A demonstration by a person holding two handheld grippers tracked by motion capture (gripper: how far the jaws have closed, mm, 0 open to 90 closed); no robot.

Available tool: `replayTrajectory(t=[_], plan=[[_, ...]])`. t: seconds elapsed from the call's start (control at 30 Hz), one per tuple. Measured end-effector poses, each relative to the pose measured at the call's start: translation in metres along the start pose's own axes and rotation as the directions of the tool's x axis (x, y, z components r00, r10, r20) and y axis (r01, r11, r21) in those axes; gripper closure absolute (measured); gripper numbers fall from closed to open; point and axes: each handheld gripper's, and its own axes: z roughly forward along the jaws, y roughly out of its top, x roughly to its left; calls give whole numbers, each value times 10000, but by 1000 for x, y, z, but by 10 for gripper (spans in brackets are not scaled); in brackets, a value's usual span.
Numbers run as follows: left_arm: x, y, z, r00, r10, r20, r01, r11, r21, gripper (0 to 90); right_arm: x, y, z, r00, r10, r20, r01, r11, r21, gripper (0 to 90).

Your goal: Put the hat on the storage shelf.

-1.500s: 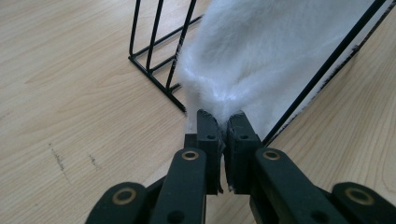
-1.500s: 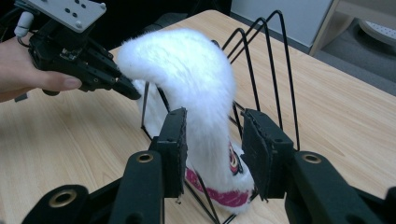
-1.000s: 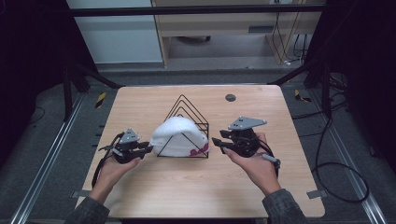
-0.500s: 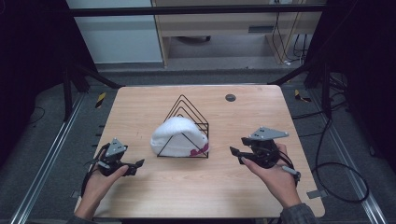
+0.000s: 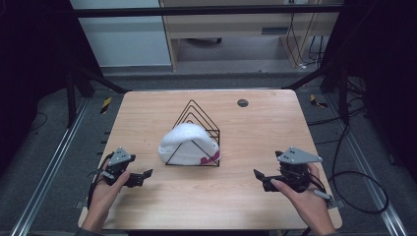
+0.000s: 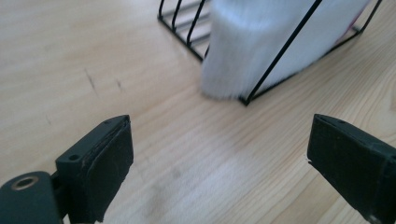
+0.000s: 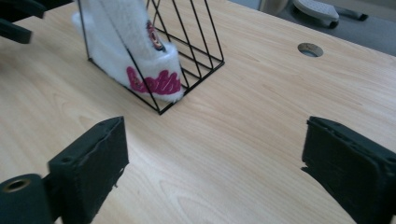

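A white fluffy hat (image 5: 184, 142) with pink lettering sits inside a black wire rack (image 5: 196, 110) at the middle of the wooden table (image 5: 231, 206). My left gripper (image 5: 142, 178) rests low at the near left, apart from the rack. Its jaws have just been opening and stand wide with nothing between them. The left gripper view has the hat (image 6: 252, 46) and rack (image 6: 280, 51) ahead of this gripper (image 6: 219, 126). My right gripper (image 5: 260, 180) is at the near right. Its jaws have just opened further, empty, with the hat (image 7: 154, 81) and rack (image 7: 196, 46) beyond the gripper (image 7: 215, 123).
A round cable hole (image 5: 242, 103) lies in the table's far right part. Bare wood surrounds the rack on all sides. Metal rails and cables run on the floor along both sides of the table.
Both hands have drawn away from the hat, outward and toward the near edge. Both grippers' jaws have opened, and the hat stays in the rack.
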Motion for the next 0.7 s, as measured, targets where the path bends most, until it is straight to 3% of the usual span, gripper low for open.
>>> replayTrajectory(t=[0.13,0.2,0.23,0.4,0.7], plan=[[5,-7,6,9993,-197,-302,204,9995,245,67,-6,-13,-8,9999,37,134,-39,9999,153,68],[5,-8,9,9987,-1,-517,36,9977,682,67,-10,-18,-9,9997,226,128,-229,9994,270,86],[4,-9,12,9977,43,-671,13,9965,832,67,-13,-24,-7,9988,384,304,-402,9973,618,121],[0,-11,20,9989,135,-448,-76,9918,1277,60,-20,-38,6,9953,860,453,-904,9902,1068,131],[2,-19,25,9990,-39,-442,99,9906,1366,60,-28,-48,20,9954,799,530,-865,9866,1382,133]])
